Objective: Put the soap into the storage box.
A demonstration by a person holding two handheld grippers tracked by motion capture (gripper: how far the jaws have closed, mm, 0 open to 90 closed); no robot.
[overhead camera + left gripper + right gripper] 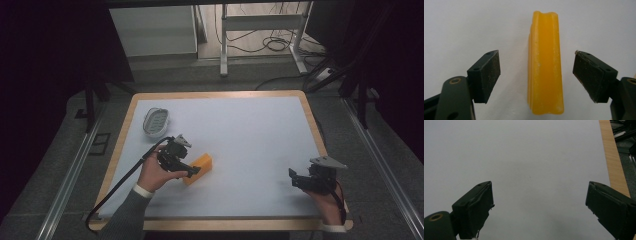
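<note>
The left gripper [192,171] sits left of centre in the high view, its black jaws parted wide on either side of a yellow-orange block [198,168] that lies flat on the tabletop [250,135]. In the left gripper view the block [545,67] appears as a long, smooth, waxy bar with a shallow groove along its upper face and rounded, slightly notched ends; it stands between the two pads [488,76], with a clear gap on each side, so nothing is clamped. The pads are flat, rectangular and rough-surfaced, speckled with pale wear. The right gripper [295,178] rests at the lower right of the high view, held by a hand [330,202], and in the right gripper view its jaws stand wide apart over bare matte white surface. The tabletop is a white sheet with a light wooden border [614,157]. At the upper left of the white area lies an oval, ribbed, pale grey dish [155,121], well apart from the block.
</note>
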